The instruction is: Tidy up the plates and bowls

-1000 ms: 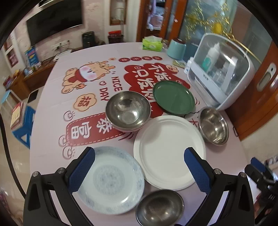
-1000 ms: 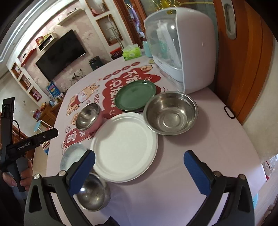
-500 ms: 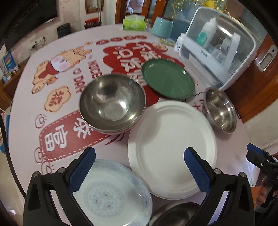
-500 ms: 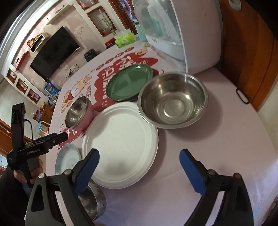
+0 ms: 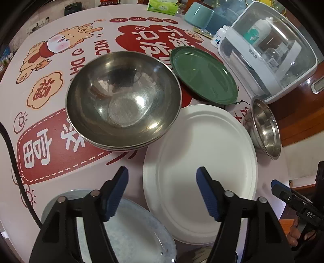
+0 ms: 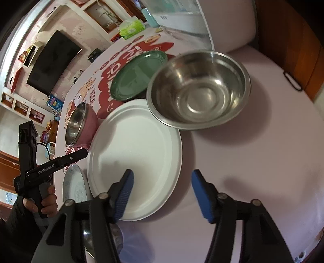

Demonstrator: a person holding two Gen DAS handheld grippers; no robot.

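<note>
A large white plate (image 5: 200,168) lies mid-table; it also shows in the right wrist view (image 6: 133,153). Left of it is a steel bowl with a pink outside (image 5: 123,99) (image 6: 78,124). Behind lies a green plate (image 5: 202,74) (image 6: 135,74). A second steel bowl (image 5: 265,127) (image 6: 199,89) stands to the right. A pale blue patterned plate (image 5: 129,230) (image 6: 74,186) and a small steel bowl (image 6: 101,238) lie nearest. My left gripper (image 5: 162,192) is open above the white plate's left edge. My right gripper (image 6: 162,194) is open over its right edge.
A white dish cabinet with a clear lid (image 5: 269,50) stands at the table's right back. A teal pot (image 5: 198,14) and a green tissue box (image 5: 162,6) are at the far edge. A wooden door (image 6: 293,40) is to the right.
Both grippers have moved forward and lower toward the dishes, and the jaws of each have narrowed while staying open. Nothing on the table has moved.
</note>
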